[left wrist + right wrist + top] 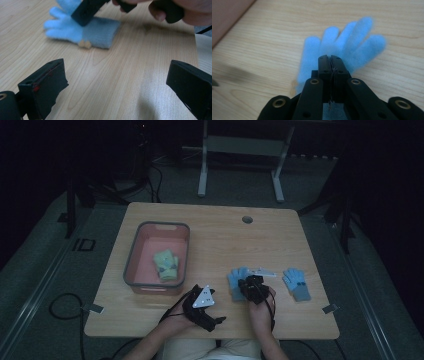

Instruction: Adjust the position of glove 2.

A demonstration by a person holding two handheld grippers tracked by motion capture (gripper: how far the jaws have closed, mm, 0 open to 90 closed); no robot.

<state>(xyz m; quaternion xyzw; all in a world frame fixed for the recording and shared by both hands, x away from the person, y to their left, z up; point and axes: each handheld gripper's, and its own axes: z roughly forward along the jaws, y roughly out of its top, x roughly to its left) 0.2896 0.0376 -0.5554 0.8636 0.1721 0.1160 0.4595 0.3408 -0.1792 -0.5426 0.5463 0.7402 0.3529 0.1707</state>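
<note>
While dim light blurs detail, right gripper (329, 58) hovers over blue glove (342, 45) on table (220, 235), jaws pressed together on nothing, hiding its palm | left gripper (117, 82) jaws wide apart, bare wood between | second glove (296, 284) lies apart | green item (166, 265) in bin (131, 265), shape unclear

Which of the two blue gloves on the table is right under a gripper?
The blue glove nearer the pink bin: the right gripper sits over it, jaws shut. The other blue glove lies alone toward the table's right edge.
</note>
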